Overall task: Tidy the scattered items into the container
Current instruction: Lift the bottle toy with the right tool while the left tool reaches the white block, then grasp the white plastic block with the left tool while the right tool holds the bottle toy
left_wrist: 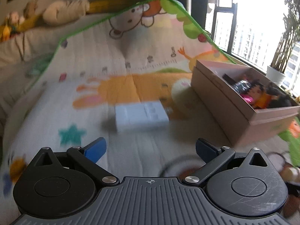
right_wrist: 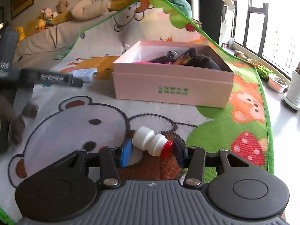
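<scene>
A pale blue block (left_wrist: 140, 116) lies on the cartoon play mat (left_wrist: 105, 86), ahead of my open, empty left gripper (left_wrist: 150, 151). The pink cardboard box (left_wrist: 241, 108) holding dolls and dark items stands to its right. In the right wrist view, a small white bottle with a red cap (right_wrist: 151, 143) lies on the mat between the blue pads of my right gripper (right_wrist: 152, 154). The jaws stand around it with a small gap at the cap side. The box (right_wrist: 172, 86) sits beyond it, the blue block (right_wrist: 84, 74) at left behind the left gripper's arm (right_wrist: 52, 78).
Plush toys (right_wrist: 88, 7) line the sofa back behind the mat. A window and potted plants (right_wrist: 277, 83) stand on the right ledge. The mat's green edge (right_wrist: 262, 93) runs along the right side.
</scene>
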Tool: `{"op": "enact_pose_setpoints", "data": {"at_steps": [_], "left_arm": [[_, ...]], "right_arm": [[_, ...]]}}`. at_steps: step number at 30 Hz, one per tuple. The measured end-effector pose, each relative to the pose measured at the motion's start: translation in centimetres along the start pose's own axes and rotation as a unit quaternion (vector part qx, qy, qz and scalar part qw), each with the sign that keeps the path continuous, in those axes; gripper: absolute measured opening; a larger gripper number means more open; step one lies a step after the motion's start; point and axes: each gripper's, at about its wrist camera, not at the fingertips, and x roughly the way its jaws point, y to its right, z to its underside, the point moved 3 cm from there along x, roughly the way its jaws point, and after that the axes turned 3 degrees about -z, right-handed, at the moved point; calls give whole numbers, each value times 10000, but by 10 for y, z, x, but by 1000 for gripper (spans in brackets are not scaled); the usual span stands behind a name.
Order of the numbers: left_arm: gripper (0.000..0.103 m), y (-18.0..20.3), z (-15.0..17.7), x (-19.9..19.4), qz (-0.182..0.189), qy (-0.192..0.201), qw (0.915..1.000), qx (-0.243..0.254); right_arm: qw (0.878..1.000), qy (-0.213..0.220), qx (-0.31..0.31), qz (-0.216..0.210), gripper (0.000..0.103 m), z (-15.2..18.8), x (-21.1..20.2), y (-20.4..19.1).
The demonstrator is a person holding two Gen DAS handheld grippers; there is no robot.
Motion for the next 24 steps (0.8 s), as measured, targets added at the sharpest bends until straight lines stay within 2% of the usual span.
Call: {"op": "enact_pose_setpoints", "data": {"at_steps": [4,7,13,19,24], "left_arm": [[103,3,-19,29,-177,-174,9996,101],[103,6,-28,43,-270,-160,9994,166],[103,11,-35,70,-652,-297,9967,393],[103,5,-36,77,-599,-499,9969,51],[103,5,-34,73,-526,-435,9976,110]], "right_arm": [[9998,136,-172,-7,47,4,0,-4],[9998,149,-118,-53,48,5,-1,-1],[9998,157,-113,-81,50,6,-1,-2],[9997,142,-124,-148,54,6,-1,-3],[9997,141,-135,-141,55,6,-1,-3]]}}
